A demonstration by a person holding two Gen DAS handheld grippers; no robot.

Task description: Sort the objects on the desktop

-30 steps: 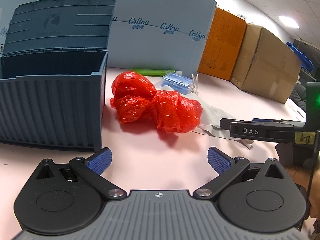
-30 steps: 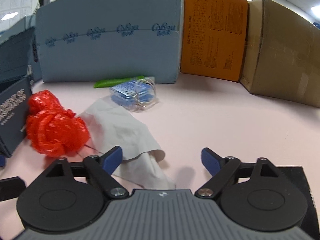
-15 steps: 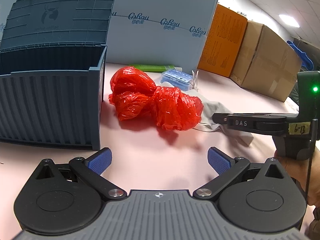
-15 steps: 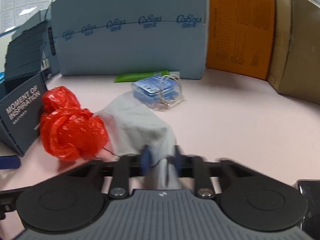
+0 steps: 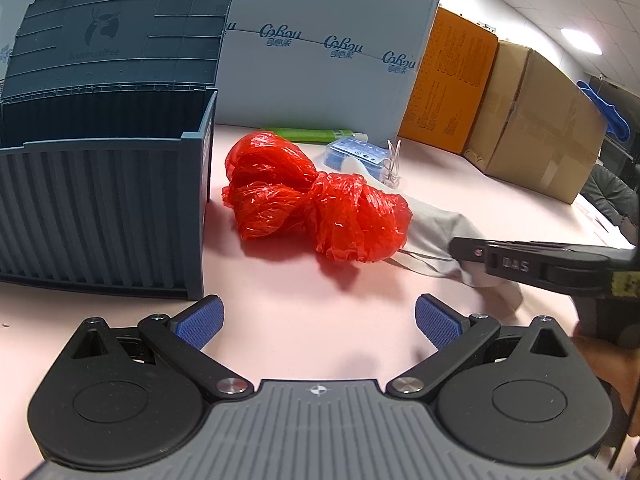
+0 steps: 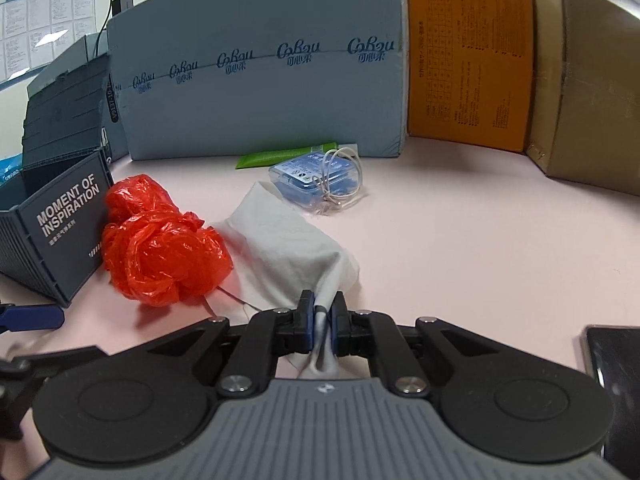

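A grey cloth point(image 6: 292, 240) lies on the pink desk, and my right gripper point(image 6: 323, 314) is shut on its near corner. The cloth also shows in the left wrist view point(image 5: 440, 232), with the right gripper point(image 5: 464, 248) pinching it. A crumpled red plastic bag point(image 5: 312, 204) sits next to the cloth, also seen in the right wrist view point(image 6: 160, 244). A dark blue open crate point(image 5: 104, 208) stands at the left. My left gripper point(image 5: 318, 320) is open and empty, in front of the red bag.
A blue clear-lidded box point(image 6: 316, 174) with a white cable loop and a green tube point(image 6: 288, 155) lie behind the cloth. A blue-grey carton point(image 6: 260, 92), an orange box point(image 6: 468, 64) and a brown carton point(image 6: 592, 88) line the back. A dark phone point(image 6: 616, 356) lies near right.
My right gripper moved forward and shut on the near corner of the grey cloth, lifting it slightly. My left gripper stayed open and shifted only a little.
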